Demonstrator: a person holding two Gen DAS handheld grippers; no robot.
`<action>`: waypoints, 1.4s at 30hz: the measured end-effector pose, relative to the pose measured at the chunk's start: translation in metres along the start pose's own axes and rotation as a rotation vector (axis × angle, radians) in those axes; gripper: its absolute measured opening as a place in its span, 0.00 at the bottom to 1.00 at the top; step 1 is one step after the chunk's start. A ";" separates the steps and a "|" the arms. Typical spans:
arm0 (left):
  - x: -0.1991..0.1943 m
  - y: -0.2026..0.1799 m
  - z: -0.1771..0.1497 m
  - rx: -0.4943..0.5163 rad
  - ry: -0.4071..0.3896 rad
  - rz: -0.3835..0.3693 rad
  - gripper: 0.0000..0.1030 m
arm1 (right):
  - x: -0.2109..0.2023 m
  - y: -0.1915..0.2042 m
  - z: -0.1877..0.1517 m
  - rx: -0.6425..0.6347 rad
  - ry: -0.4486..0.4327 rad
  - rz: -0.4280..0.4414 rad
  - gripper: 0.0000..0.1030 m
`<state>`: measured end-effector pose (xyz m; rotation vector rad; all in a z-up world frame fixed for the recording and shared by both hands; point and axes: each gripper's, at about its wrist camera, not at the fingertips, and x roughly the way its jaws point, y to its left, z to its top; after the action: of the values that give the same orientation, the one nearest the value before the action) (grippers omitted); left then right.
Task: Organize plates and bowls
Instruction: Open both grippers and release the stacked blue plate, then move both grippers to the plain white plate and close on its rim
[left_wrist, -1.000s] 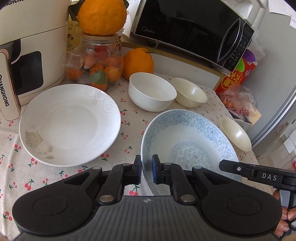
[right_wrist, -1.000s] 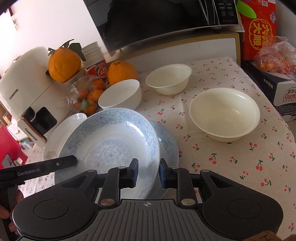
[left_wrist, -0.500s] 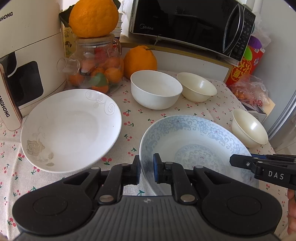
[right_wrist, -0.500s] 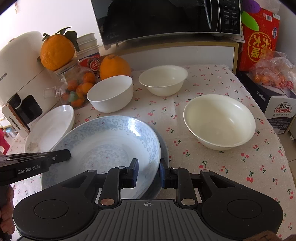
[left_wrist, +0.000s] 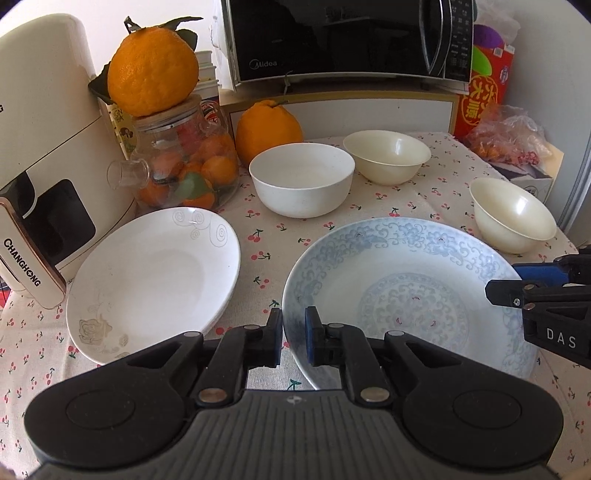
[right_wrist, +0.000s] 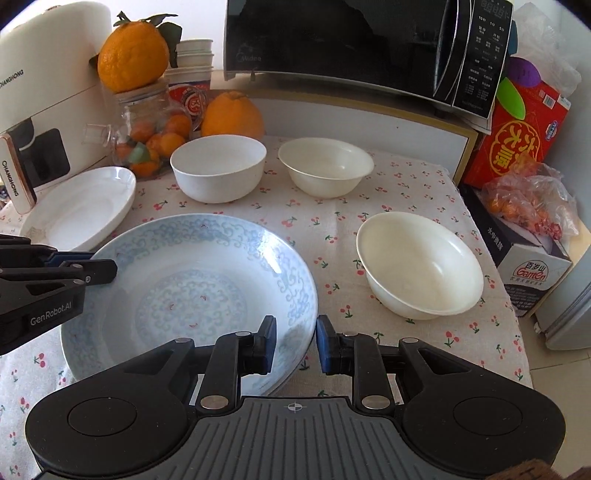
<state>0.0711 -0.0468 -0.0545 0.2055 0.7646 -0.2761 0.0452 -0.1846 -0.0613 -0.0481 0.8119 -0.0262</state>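
A blue-patterned plate (left_wrist: 406, 295) (right_wrist: 192, 291) lies flat on the cherry tablecloth, on top of a second plate whose rim barely shows. My left gripper (left_wrist: 294, 341) is shut on its left rim. My right gripper (right_wrist: 295, 345) stands open astride its right rim. A white plate (left_wrist: 155, 273) (right_wrist: 81, 206) lies to the left. A white bowl (left_wrist: 301, 177) (right_wrist: 218, 166) and a cream bowl (left_wrist: 386, 155) (right_wrist: 325, 164) stand behind. Another cream bowl (left_wrist: 513, 214) (right_wrist: 417, 266) stands at the right.
An air fryer (left_wrist: 40, 147) stands at the left. A glass jar of small oranges (left_wrist: 184, 162) bears a large orange. Another orange (left_wrist: 267, 127) lies by the microwave (left_wrist: 347, 37). A red box (right_wrist: 517, 136) and a bag of fruit (right_wrist: 532, 199) sit at the right table edge.
The blue plate was held tilted above the other plate and has come down flat onto it. My right gripper's jaws have opened off its rim. Both cameras have drawn back.
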 end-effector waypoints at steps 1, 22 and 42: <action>0.001 0.001 0.001 -0.004 0.004 -0.004 0.10 | 0.000 0.000 0.000 -0.002 -0.001 0.001 0.22; -0.023 0.037 0.006 -0.187 0.019 -0.017 0.86 | -0.015 0.011 0.038 0.118 -0.018 0.110 0.74; -0.002 0.157 -0.005 -0.548 0.044 0.148 0.97 | 0.043 0.108 0.095 -0.013 -0.024 0.410 0.89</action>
<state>0.1162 0.1029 -0.0440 -0.2500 0.8366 0.0842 0.1444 -0.0758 -0.0329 0.1057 0.7852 0.3663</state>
